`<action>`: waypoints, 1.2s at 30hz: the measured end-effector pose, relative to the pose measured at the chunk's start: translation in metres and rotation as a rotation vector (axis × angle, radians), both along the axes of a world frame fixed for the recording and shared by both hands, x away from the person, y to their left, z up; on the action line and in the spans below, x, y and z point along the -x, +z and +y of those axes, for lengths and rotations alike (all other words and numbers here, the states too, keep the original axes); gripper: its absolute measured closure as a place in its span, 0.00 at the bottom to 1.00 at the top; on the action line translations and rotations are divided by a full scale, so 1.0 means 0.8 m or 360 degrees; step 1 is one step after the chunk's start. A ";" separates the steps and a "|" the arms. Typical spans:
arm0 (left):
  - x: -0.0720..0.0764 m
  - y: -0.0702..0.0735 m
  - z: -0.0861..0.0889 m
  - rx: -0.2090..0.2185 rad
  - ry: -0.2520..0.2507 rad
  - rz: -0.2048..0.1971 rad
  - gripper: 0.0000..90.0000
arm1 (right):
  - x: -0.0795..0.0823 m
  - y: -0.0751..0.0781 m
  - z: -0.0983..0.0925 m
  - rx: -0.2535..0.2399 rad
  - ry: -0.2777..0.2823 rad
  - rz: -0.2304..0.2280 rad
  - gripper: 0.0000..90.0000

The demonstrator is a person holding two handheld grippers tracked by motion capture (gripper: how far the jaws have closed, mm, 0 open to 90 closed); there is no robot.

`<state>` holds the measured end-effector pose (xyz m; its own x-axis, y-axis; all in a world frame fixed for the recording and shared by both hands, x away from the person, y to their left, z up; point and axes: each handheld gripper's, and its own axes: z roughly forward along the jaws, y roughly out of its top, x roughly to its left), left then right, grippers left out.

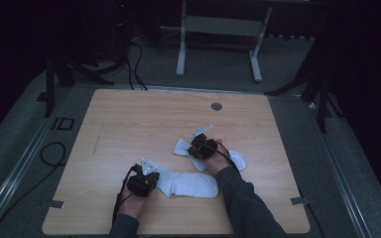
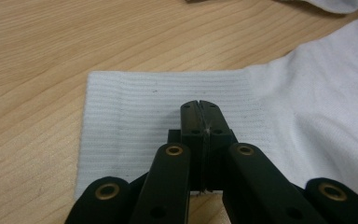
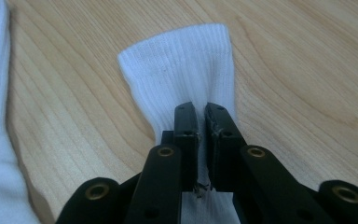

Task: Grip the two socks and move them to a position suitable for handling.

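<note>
The wooden surface stands in a dark room. The left hand-held gripper is pressed together on the cuff of the near white sock. The right hand-held gripper – jaws almost together – pinches the far sock, which lies right of center.

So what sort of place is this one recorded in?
Probably a lab or recording studio rather than a home: a bare wooden table on a framed platform, dark surroundings with cables on the floor, a metal stand behind, and two white socks handled with grippers.
</note>
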<state>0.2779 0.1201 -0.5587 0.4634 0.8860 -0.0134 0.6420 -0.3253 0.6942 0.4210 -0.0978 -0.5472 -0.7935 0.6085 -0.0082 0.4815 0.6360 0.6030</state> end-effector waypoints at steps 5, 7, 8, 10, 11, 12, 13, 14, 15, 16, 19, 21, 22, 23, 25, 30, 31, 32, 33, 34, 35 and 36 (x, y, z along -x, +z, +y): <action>0.000 0.000 0.000 0.0000 -0.0001 0.0001 0.99 | -0.003 0.000 -0.003 -0.0024 -0.0030 0.0020 0.94; 0.000 0.000 0.000 0.0002 -0.0001 0.0000 0.99 | -0.003 0.001 -0.003 -0.0014 -0.0040 0.0011 0.94; 0.000 0.000 0.000 0.0002 0.0000 0.0000 0.99 | -0.002 0.002 -0.004 -0.0006 -0.0040 0.0006 0.94; 0.000 0.000 0.000 0.0000 -0.0001 0.0000 0.99 | -0.001 0.006 -0.006 -0.0003 -0.0044 -0.0002 0.94; 0.000 0.000 0.000 0.0000 -0.0001 0.0000 0.99 | 0.000 0.008 -0.008 -0.0007 -0.0043 -0.0009 0.94; 0.000 0.000 0.000 0.0001 0.0000 -0.0001 0.99 | 0.001 0.012 -0.010 -0.0010 -0.0042 -0.0016 0.94; 0.000 0.000 0.000 -0.0001 -0.0001 -0.0001 0.99 | 0.002 0.014 -0.010 -0.0009 -0.0043 -0.0019 0.94; 0.000 0.000 0.000 -0.0001 0.0000 -0.0001 0.99 | 0.004 0.017 -0.012 -0.0009 -0.0038 -0.0030 0.94; 0.000 0.000 0.000 0.0000 0.0001 -0.0003 0.99 | 0.005 0.020 -0.013 -0.0008 -0.0036 -0.0039 0.94; 0.000 0.000 0.000 0.0000 0.0001 -0.0004 0.99 | 0.007 0.024 -0.015 -0.0008 -0.0032 -0.0049 0.94; 0.000 0.000 0.000 0.0000 0.0000 -0.0002 0.99 | 0.011 0.035 -0.021 -0.0029 -0.0030 -0.0070 0.94; 0.000 0.000 0.000 0.0006 0.0001 -0.0002 0.99 | 0.014 0.043 -0.025 -0.0054 -0.0035 -0.0082 0.94; 0.000 0.000 0.000 0.0007 0.0000 -0.0002 0.99 | 0.015 0.046 -0.028 -0.0058 -0.0036 -0.0091 0.94; 0.000 0.000 0.000 0.0007 0.0000 -0.0002 0.99 | 0.016 0.050 -0.030 -0.0060 -0.0035 -0.0101 0.94; 0.000 0.000 0.000 0.0009 0.0002 -0.0004 0.99 | 0.018 0.056 -0.034 -0.0057 -0.0032 -0.0117 0.94; 0.000 0.000 0.000 0.0004 -0.0001 -0.0001 0.99 | 0.022 0.064 -0.042 -0.0056 -0.0037 -0.0144 0.94; 0.000 0.000 0.000 0.0003 0.0000 -0.0001 0.99 | 0.022 0.065 -0.043 -0.0058 -0.0040 -0.0146 0.94; 0.000 0.000 0.000 0.0001 -0.0002 -0.0002 0.99 | 0.023 0.066 -0.044 -0.0060 -0.0038 -0.0151 0.94; 0.000 0.000 0.000 0.0000 -0.0003 -0.0001 0.99 | 0.023 0.067 -0.045 -0.0061 -0.0042 -0.0154 0.94; 0.000 0.000 0.000 0.0000 -0.0003 -0.0001 0.99 | 0.023 0.067 -0.045 -0.0061 -0.0042 -0.0154 0.94; 0.000 0.000 0.000 0.0001 -0.0002 -0.0001 0.99 | 0.024 0.068 -0.046 -0.0059 -0.0037 -0.0156 0.94; 0.000 0.000 0.000 0.0001 -0.0001 -0.0002 0.99 | 0.025 0.069 -0.046 -0.0058 -0.0035 -0.0162 0.94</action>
